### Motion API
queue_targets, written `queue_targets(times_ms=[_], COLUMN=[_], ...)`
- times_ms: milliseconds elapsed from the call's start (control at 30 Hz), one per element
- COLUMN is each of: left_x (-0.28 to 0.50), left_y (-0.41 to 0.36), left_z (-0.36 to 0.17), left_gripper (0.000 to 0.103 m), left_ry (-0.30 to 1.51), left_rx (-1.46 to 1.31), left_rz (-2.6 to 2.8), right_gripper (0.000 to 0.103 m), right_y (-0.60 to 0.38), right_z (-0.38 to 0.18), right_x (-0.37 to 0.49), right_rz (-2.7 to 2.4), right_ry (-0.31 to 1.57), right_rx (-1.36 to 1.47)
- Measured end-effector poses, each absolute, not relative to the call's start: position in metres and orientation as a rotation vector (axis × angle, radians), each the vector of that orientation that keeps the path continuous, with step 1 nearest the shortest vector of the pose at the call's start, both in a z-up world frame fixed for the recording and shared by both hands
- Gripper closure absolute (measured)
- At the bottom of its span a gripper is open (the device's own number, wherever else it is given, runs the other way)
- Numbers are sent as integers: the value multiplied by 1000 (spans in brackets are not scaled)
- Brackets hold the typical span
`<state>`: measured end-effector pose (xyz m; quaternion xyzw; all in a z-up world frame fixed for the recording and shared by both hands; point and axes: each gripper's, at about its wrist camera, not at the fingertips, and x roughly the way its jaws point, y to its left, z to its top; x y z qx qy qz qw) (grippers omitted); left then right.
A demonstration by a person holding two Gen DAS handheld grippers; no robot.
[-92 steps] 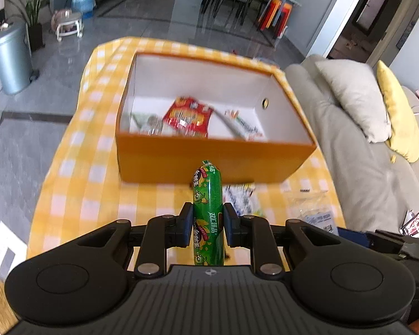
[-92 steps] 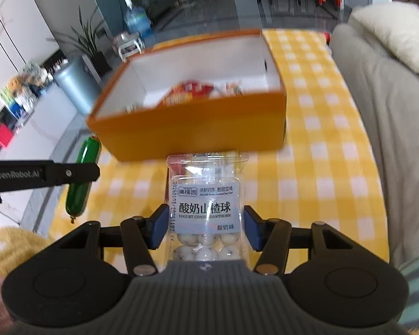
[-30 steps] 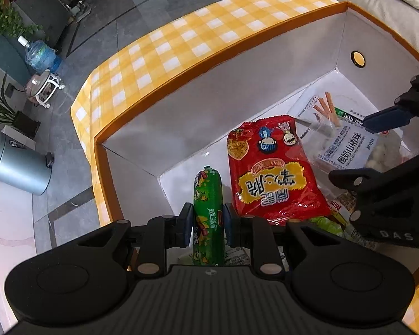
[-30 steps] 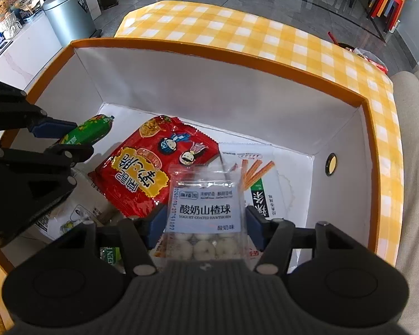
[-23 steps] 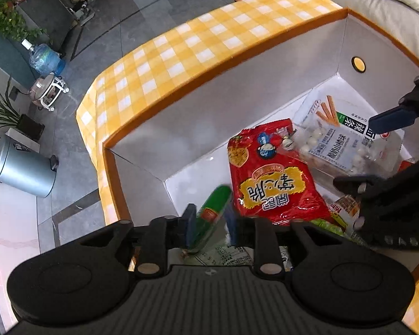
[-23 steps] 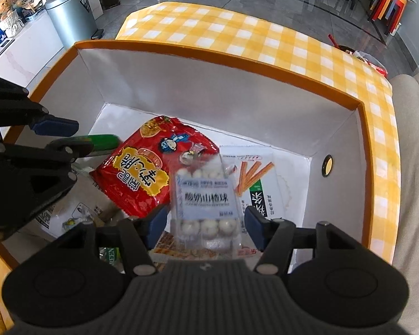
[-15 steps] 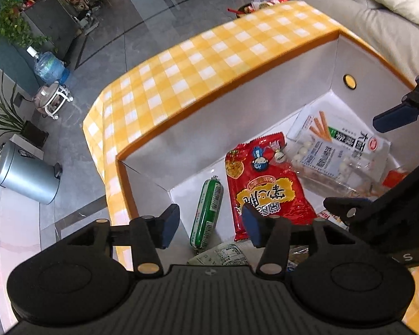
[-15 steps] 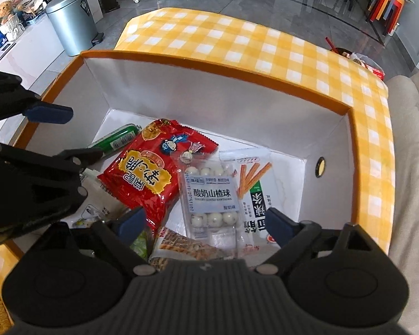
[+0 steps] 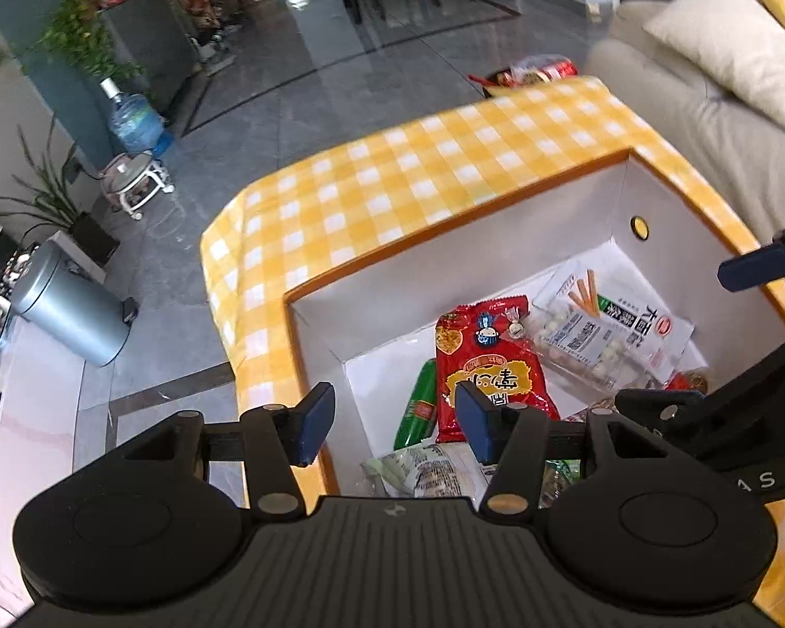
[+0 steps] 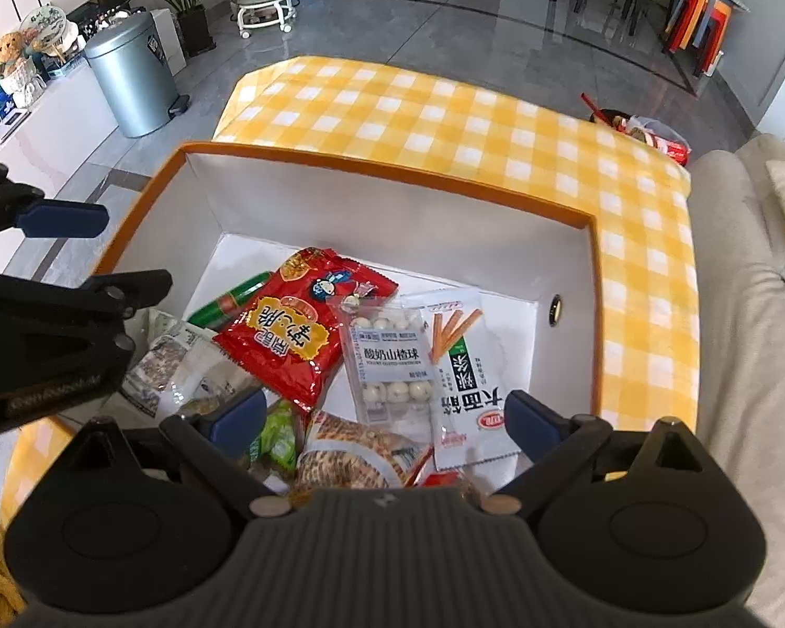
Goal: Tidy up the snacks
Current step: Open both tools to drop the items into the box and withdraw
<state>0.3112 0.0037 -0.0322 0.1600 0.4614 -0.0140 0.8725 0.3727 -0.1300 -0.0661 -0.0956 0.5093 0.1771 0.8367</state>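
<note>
Glossy grey floor (image 9: 309, 83), beige sofa (image 10: 748, 314)

Both wrist cameras look steeply down from close above into the orange box (image 9: 309, 295) (image 10: 146, 193), left from its left end, right nearer its middle; each catches the other gripper.

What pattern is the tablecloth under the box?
Yellow-and-white check on the tablecloth; clearest in the right wrist view.

Each hand-held gripper is matte black plastic. The left hand-held gripper (image 9: 395, 429) has a ribbed central housing flanked by two rounded lobes with shallow circular recesses, angular linkage arms fastened with silver pivot screws, and flat dark-blue fingertips (image 9: 314, 429). The right hand-held gripper (image 10: 384, 421) has the same build. Seen side-on in the right wrist view, the left unit carries faint pale lettering on its body.
</note>
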Motion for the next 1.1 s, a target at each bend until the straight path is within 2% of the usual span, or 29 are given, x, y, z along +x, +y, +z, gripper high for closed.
queue_targets(times_ms=[333, 633, 833, 1100], left_x=[260, 204, 173, 149], left_y=[7, 3, 6, 10], left_z=[7, 16, 8, -19], left_gripper=[40, 40, 40, 40], left_ry=[851, 705, 696, 781], left_rx=[199, 158, 87, 7], left_rz=[-6, 34, 18, 24], right_gripper=[9, 9, 9, 9], right_y=[-147, -175, -189, -193], right_z=[-23, -11, -23, -42], right_x=[319, 261, 225, 179], right_rz=[345, 252, 220, 188], right_ry=[925, 776, 769, 745], right_rx=[-108, 34, 106, 37])
